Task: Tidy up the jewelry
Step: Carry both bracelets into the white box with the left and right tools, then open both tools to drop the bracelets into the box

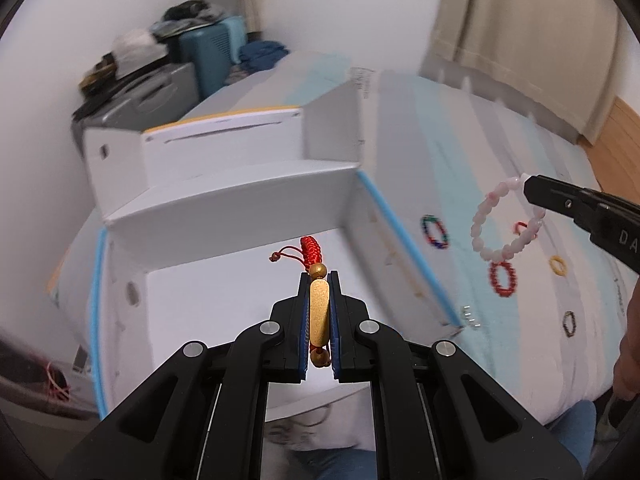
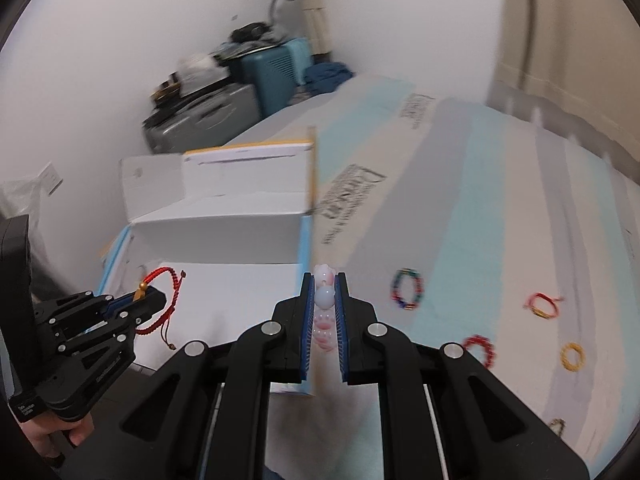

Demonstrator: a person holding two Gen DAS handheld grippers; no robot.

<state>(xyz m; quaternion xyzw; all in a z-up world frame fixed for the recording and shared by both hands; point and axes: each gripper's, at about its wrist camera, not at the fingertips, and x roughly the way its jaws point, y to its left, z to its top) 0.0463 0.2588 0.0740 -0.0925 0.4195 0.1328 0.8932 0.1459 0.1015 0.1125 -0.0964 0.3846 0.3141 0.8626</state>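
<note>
Presently, my holdings and their placement:

1. Left gripper (image 1: 319, 312): my jaws are closed tight on the red braided cord bracelet with a gold bar and gold beads (image 1: 319, 312). The pads clamp the bar lengthwise, so the woven red part and its knotted tails hang free beyond the tips. I hold it above the near compartment of the white cardboard box with blue edging (image 1: 404, 236), which I judge to be where it goes.

2. Right gripper (image 2: 324, 304): my jaws are pinched nearly closed on the pale pink and white beaded bracelet (image 2: 324, 300). A few beads sit between the pads and the loop dangles below, which the left wrist view shows plainly. It hangs over the bedding to the right of the box, just beside its blue-edged right wall, probably bound for the same box.

3. Box, far section: a second white compartment with a yellow rim (image 1: 224, 124) stands behind the near one. I see nothing in it from here.

4. Left on the pale blue and white striped bed cover (image 2: 500, 208), right of the box, apart from one another:
   - multicoloured beaded ring-shaped bracelet (image 2: 407, 289);
   - red beaded bracelet (image 2: 478, 348);
   - small yellow beaded loop (image 2: 573, 356);
   - red cord bracelet with gold detail (image 2: 541, 305);
   - dark beaded loop (image 1: 569, 323), nearest the right edge.

5. Judgement: sorting is partly done; five pieces lie uncollected and two are carried.
</note>
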